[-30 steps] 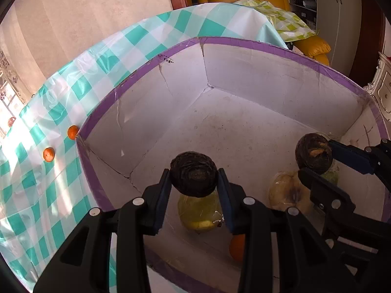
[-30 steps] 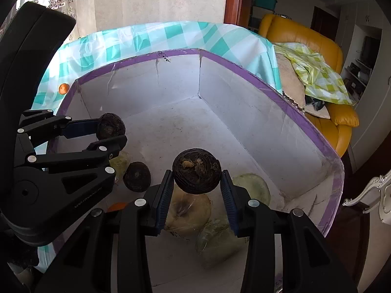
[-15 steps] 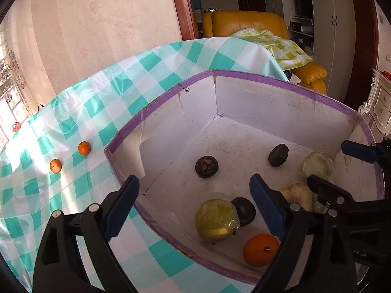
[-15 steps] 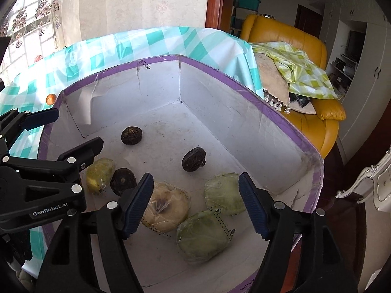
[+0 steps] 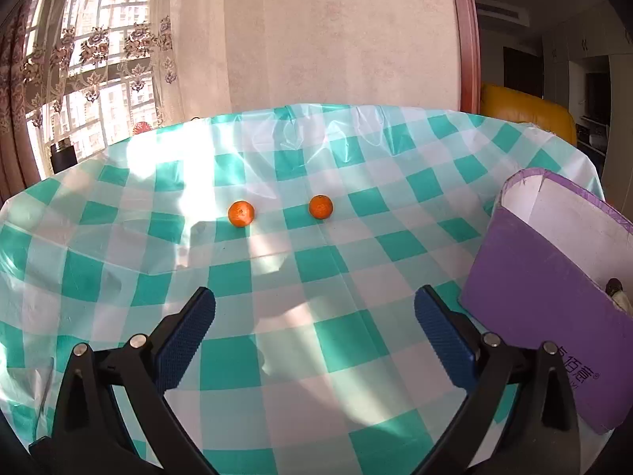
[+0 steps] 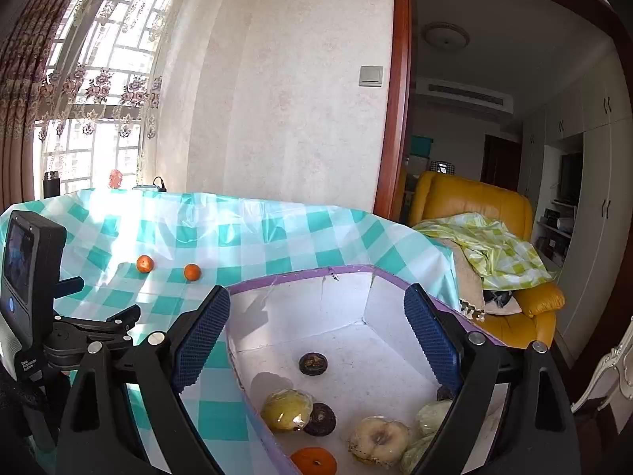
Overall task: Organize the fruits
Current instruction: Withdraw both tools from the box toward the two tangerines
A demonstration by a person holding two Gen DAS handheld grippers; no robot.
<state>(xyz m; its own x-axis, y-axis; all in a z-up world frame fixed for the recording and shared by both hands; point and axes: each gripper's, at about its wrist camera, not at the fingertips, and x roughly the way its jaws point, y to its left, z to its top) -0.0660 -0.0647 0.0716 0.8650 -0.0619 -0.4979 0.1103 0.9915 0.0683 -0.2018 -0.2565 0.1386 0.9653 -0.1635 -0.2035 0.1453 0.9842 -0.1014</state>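
checked tablecloth [image 5: 277, 356] | sunlit window [image 5: 99, 59] | both tongs opening, empty

two small oranges lie on the checked tablecloth [image 5: 316, 356]: left orange [image 5: 241, 213] at 11 o'clock, right orange [image 5: 321, 207] at 12 o'clock in the left wrist view. one purple box [image 6: 395, 340] holds one more boxed orange [image 6: 314, 461] at 6 o'clock in the right wrist view, two dark round fruits, far dark fruit [image 6: 313, 363] and near dark fruit [image 6: 321, 419], and four wrapped pale fruits that can be counted, one partly hidden
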